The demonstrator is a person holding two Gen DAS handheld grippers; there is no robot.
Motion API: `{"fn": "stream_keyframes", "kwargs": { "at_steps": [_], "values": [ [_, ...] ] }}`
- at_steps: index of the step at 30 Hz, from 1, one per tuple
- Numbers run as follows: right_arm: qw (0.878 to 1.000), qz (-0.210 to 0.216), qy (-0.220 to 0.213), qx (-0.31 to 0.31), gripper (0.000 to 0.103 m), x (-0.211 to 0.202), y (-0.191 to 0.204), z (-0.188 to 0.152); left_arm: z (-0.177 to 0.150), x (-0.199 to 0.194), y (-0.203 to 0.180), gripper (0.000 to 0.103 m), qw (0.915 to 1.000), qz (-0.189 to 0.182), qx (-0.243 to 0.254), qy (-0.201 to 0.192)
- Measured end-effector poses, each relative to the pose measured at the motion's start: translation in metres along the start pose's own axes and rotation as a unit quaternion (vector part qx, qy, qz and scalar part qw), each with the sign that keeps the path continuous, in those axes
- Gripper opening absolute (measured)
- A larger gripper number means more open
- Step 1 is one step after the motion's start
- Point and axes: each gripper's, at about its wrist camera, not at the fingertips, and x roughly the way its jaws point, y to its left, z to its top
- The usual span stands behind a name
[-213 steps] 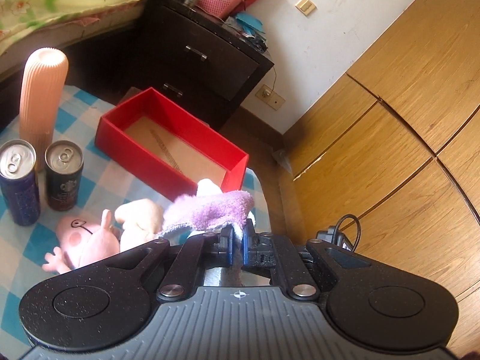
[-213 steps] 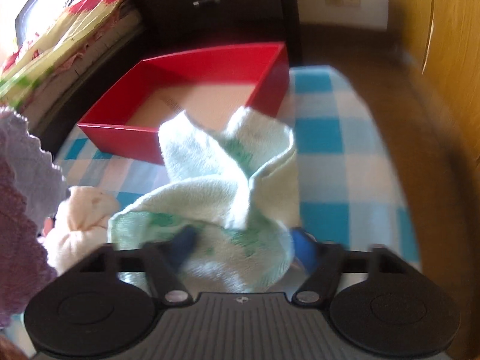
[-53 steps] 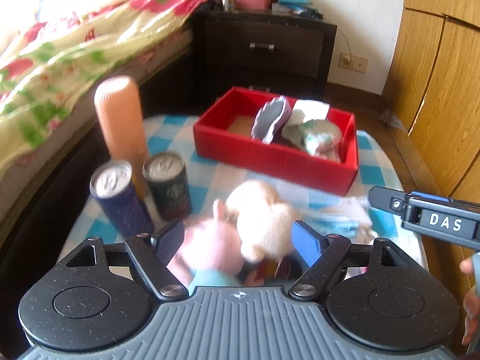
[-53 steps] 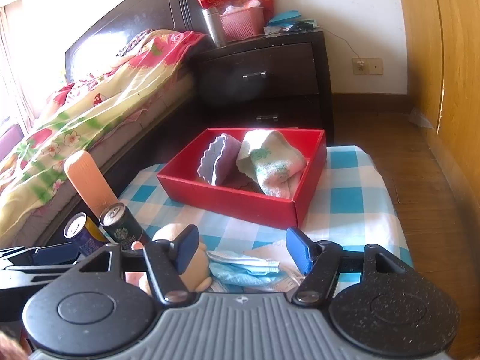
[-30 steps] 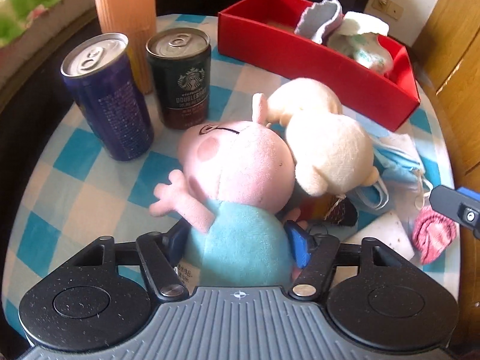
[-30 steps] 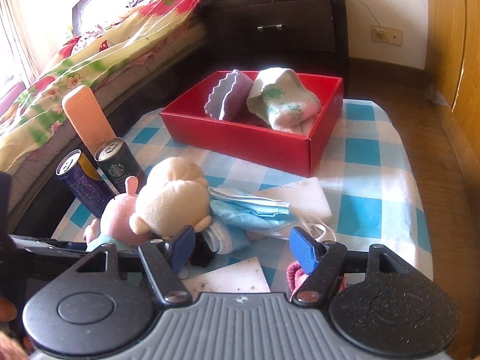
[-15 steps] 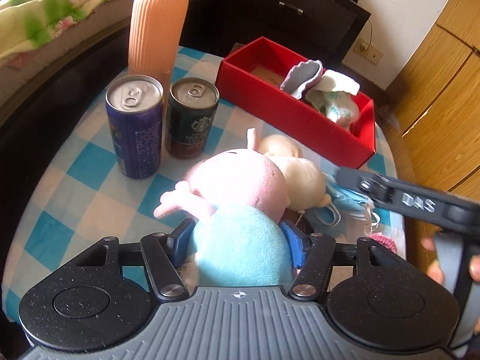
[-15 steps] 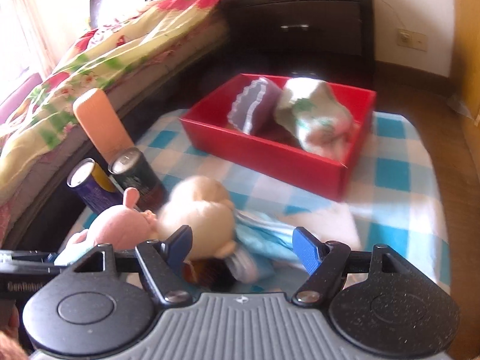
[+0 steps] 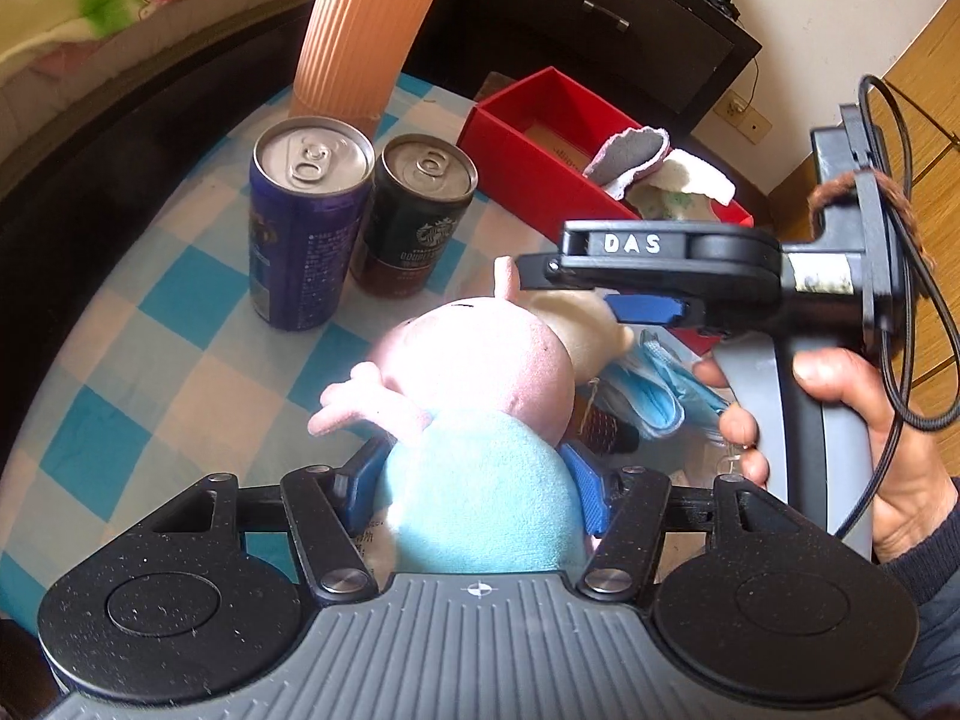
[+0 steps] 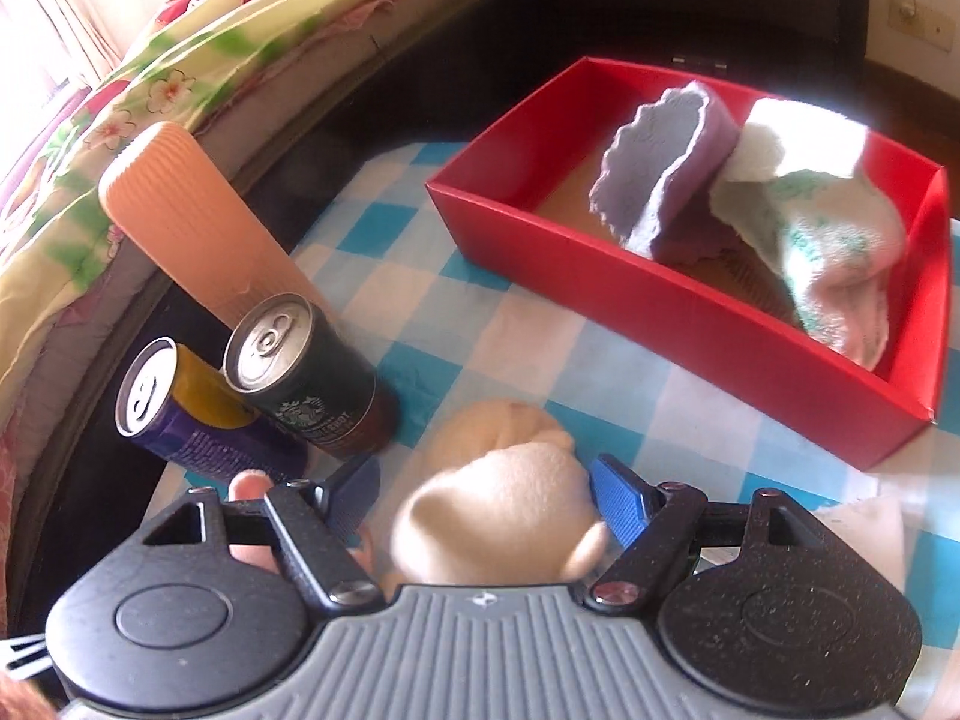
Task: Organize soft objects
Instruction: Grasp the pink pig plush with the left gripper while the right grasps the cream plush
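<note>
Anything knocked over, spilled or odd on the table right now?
Nothing spilled: both cans and the ribbed vase stand upright. Only clutter: a crumpled blue face mask beside the pink pig plush.

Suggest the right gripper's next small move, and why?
Probably close it: the right gripper straddles the cream plush toy, jaws opening and not yet pressing. The left gripper already grips the pig toy; the red box has room.

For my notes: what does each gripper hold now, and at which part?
Left gripper holds the pig plush by its blue body. Right gripper is opening around the cream plush, not gripping.
</note>
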Motion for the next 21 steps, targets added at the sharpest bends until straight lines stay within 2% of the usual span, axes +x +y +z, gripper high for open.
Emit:
{"fn": "stream_keyframes", "kwargs": {
  "at_steps": [2,5,8,12,17,21],
  "values": [
    [1.000,0.007,0.009,0.002,0.056,0.005,0.002,0.001,-0.001,0.001,0.000,0.062,1.0000,0.002,0.004,0.002],
    [0.999,-0.020,0.028,-0.023,0.056,0.016,0.009,-0.001,-0.003,0.004,0.002,0.062,0.9999,0.010,0.003,0.004],
    [0.999,-0.022,0.038,-0.029,0.055,0.025,0.011,-0.002,-0.005,0.009,0.005,0.062,0.9998,0.016,-0.002,0.013],
    [0.997,-0.029,0.036,-0.064,0.041,0.025,0.018,-0.005,-0.005,0.010,0.006,0.062,0.9997,0.018,-0.005,0.016],
    [0.999,0.009,0.015,-0.030,0.032,-0.004,0.005,-0.008,-0.003,0.004,0.003,0.062,0.9998,0.014,-0.009,0.007],
    [0.999,0.035,-0.024,0.014,0.025,-0.044,-0.011,-0.014,-0.002,-0.004,-0.005,0.062,0.9998,0.016,0.000,-0.012]
  ]
}}
